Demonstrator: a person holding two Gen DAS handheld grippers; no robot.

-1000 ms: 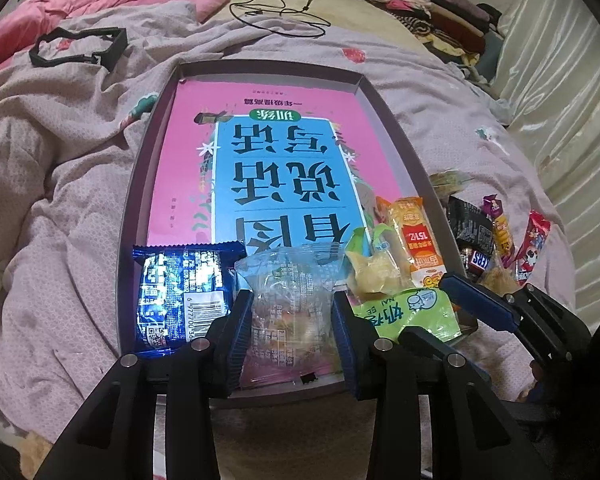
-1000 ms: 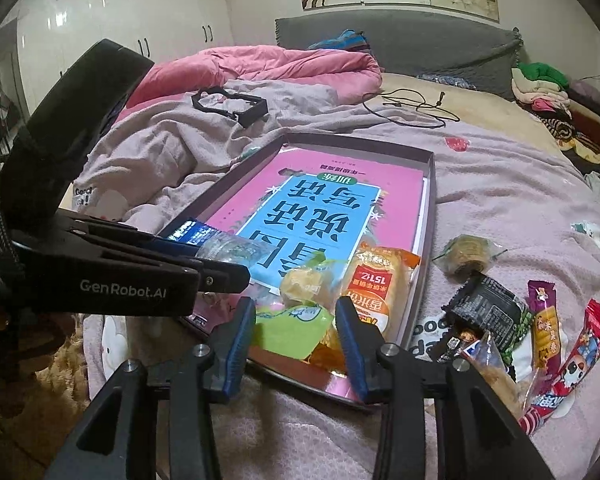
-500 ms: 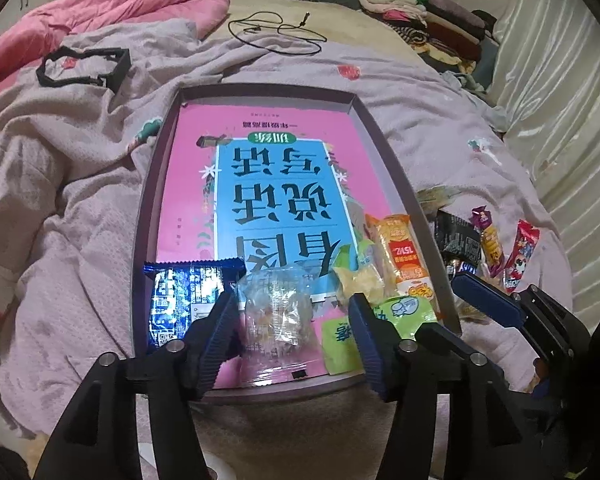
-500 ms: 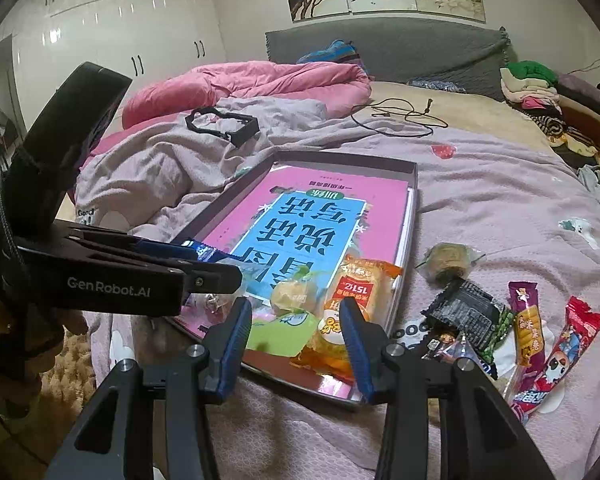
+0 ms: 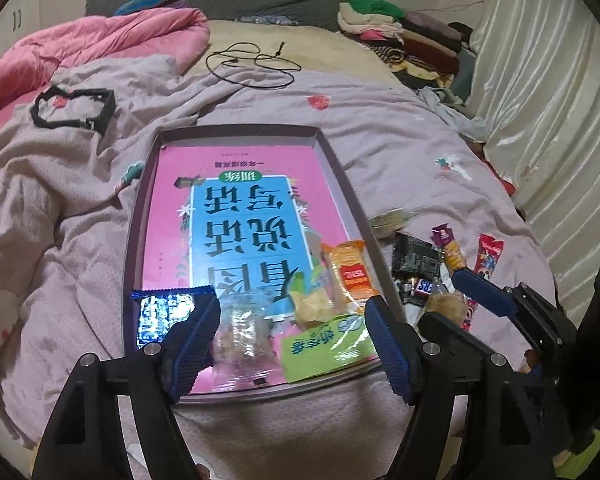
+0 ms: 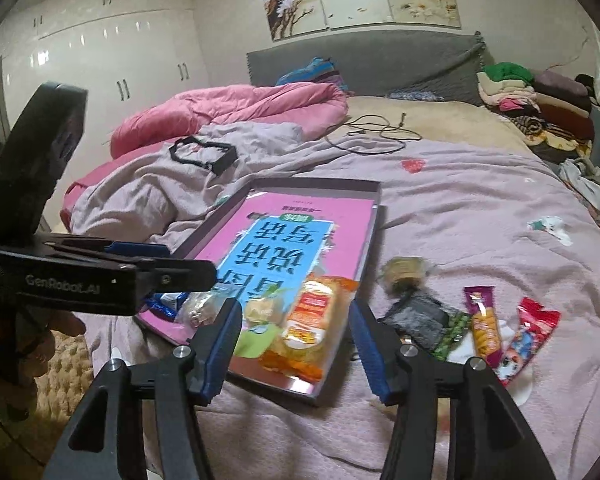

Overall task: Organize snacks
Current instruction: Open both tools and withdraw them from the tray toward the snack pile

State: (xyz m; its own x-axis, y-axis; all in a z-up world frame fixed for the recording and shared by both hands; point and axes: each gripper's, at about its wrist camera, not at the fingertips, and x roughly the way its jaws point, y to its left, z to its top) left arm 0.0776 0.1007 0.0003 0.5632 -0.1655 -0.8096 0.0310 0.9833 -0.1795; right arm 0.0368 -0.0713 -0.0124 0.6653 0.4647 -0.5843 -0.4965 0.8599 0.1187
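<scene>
A shallow purple-rimmed tray [image 5: 236,132] lies on the bed with a pink and blue book inside. Along its near end sit a blue packet [image 5: 156,316], a clear packet [image 5: 240,332], a green packet [image 5: 324,344] and an orange packet [image 5: 352,272]. My left gripper [image 5: 290,304] hovers above the clear packet, jaws opening, pads touching nothing. My right gripper [image 6: 294,308] hangs over the orange packet [image 6: 316,320], jaws also opening and nothing gripped. Loose on the blanket right of the tray lie a black packet [image 6: 420,316], a purple stick [image 6: 484,320] and a red packet [image 6: 528,332].
A round pastry packet [image 6: 404,270] lies beside the tray's right rim. A black plastic frame [image 5: 72,110] and a black cable [image 5: 252,66] rest farther up the bed. A pink duvet [image 5: 100,44] and a pile of folded clothes [image 5: 404,36] lie behind. A curtain hangs at the right.
My left gripper has let go of the clear packet, widened and lifted away from the tray. My right gripper has also widened and drawn up and back from the green and orange packets.
</scene>
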